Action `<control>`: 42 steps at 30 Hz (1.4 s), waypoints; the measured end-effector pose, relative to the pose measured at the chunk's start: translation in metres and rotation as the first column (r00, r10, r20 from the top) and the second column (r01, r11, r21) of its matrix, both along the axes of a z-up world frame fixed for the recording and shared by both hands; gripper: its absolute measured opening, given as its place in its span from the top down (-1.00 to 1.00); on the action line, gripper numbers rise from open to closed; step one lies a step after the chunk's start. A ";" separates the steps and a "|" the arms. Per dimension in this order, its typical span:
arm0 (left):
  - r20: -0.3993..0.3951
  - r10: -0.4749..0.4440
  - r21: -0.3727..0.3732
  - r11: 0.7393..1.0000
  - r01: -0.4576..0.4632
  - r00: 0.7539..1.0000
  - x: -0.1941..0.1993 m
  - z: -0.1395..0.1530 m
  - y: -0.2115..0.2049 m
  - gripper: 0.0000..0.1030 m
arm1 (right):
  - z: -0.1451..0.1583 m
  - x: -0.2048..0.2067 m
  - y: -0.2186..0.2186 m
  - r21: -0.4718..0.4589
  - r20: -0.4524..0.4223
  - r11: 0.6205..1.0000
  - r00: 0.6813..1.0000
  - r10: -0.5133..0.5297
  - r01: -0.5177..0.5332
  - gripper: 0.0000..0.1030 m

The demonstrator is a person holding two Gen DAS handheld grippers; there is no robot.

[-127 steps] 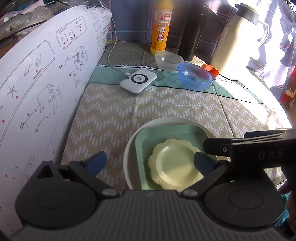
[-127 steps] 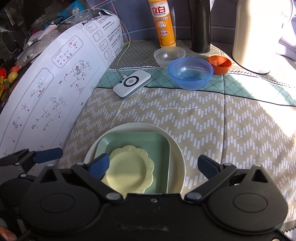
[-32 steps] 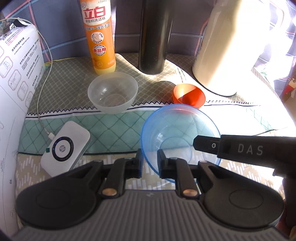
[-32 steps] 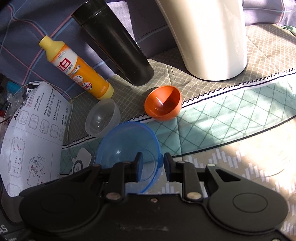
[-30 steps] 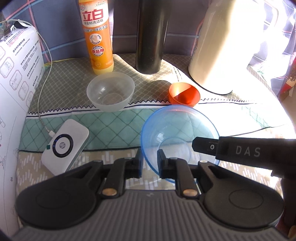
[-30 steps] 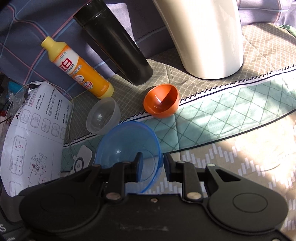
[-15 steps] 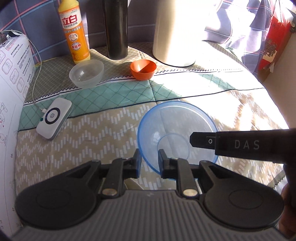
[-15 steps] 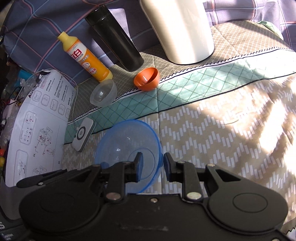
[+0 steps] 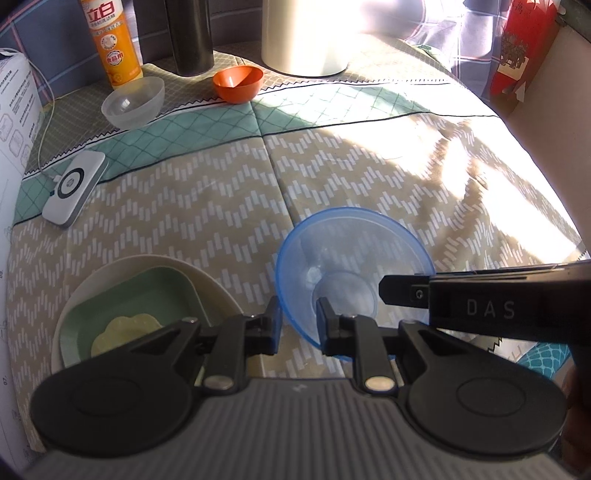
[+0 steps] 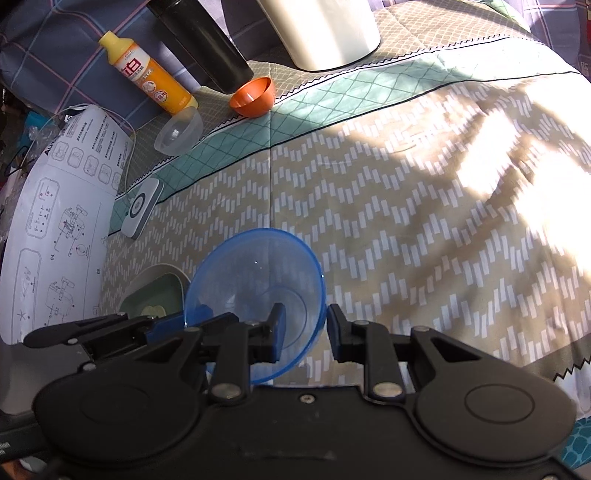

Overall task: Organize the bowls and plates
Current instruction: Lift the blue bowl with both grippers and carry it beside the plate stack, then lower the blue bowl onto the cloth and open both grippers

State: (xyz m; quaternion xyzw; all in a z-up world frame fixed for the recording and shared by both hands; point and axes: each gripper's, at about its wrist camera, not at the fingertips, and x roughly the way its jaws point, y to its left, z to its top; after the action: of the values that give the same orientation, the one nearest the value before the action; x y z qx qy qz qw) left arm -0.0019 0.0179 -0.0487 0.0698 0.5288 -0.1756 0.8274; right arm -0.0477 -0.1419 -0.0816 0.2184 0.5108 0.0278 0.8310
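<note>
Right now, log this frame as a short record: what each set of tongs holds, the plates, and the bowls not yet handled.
left tongs: shut on the near rim of the blue bowl
right tongs: shut on the same bowl's right rim
plates: white plate, green dish in it, yellow plate on top
loose bowls: clear bowl and orange bowl, apart, at the far edge
other items: orange bottle, black flask
</note>
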 end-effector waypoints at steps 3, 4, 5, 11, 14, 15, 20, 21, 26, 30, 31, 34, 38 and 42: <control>-0.005 -0.002 0.002 1.000 0.002 1.000 0.000 -0.001 -0.001 0.65 | -0.001 -0.004 -0.001 0.001 -0.002 1.000 1.000 0.001 -0.001 0.53; -0.005 -0.003 0.003 1.000 0.003 1.000 0.000 -0.001 -0.002 0.65 | -0.001 -0.004 -0.001 0.002 -0.002 1.000 1.000 0.000 0.000 0.53; -0.005 -0.004 0.004 1.000 0.004 1.000 -0.001 -0.001 -0.003 0.65 | 0.000 -0.004 -0.001 0.001 -0.001 1.000 1.000 0.000 0.000 0.53; -0.012 -0.010 0.005 1.000 0.010 1.000 0.000 -0.003 -0.006 0.64 | 0.002 -0.005 -0.002 -0.009 0.004 1.000 1.000 -0.002 0.002 0.53; -0.013 -0.014 0.004 1.000 0.014 1.000 0.000 -0.005 -0.007 0.62 | 0.001 -0.005 -0.002 -0.011 0.002 1.000 1.000 -0.005 0.005 0.53; -0.014 -0.015 0.004 1.000 0.015 1.000 0.000 -0.006 -0.007 0.61 | 0.000 -0.005 -0.002 -0.011 0.001 1.000 1.000 -0.007 0.007 0.53; -0.027 -0.015 0.002 1.000 0.015 1.000 0.000 -0.011 -0.008 0.58 | -0.003 -0.004 -0.003 -0.008 -0.009 1.000 1.000 -0.010 0.010 0.49; -0.024 -0.015 0.002 1.000 0.015 1.000 0.000 -0.011 -0.008 0.54 | -0.004 -0.004 -0.003 -0.008 -0.010 1.000 1.000 -0.011 0.011 0.49; 0.028 -0.020 0.009 1.000 0.019 0.999 -0.004 -0.004 -0.009 -0.15 | -0.001 -0.004 0.000 -0.044 0.007 0.999 1.000 -0.009 0.009 0.31; 0.079 0.015 0.028 0.999 -0.017 0.997 -0.005 0.004 -0.004 -0.82 | 0.006 -0.006 -0.001 -0.084 0.042 0.996 0.999 -0.028 0.031 -0.74; 0.089 0.028 0.020 0.999 -0.030 0.996 -0.005 0.007 0.000 -0.99 | 0.009 -0.007 -0.002 -0.089 0.062 0.995 0.998 -0.032 0.037 -0.85; 0.099 0.062 -0.009 0.998 -0.062 0.993 -0.005 0.013 0.010 -1.00 | 0.015 -0.009 -0.007 -0.074 0.088 0.996 0.995 -0.042 0.049 -1.00; 0.097 0.104 -0.031 0.994 -0.101 0.990 -0.003 0.016 0.022 -1.00 | 0.017 -0.008 -0.011 -0.071 0.089 0.995 0.994 -0.063 0.069 -1.00; 0.090 0.134 -0.044 0.990 -0.130 0.987 -0.002 0.015 0.030 -1.00 | 0.016 -0.008 -0.011 -0.061 0.083 0.995 0.994 -0.069 0.074 -1.00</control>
State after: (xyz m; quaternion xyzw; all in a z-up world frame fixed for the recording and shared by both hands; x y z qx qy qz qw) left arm -0.0038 0.0477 -0.0339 0.0269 0.4900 -0.1270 0.8620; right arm -0.0561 -0.1529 -0.0656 0.2084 0.4695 -0.0097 0.8580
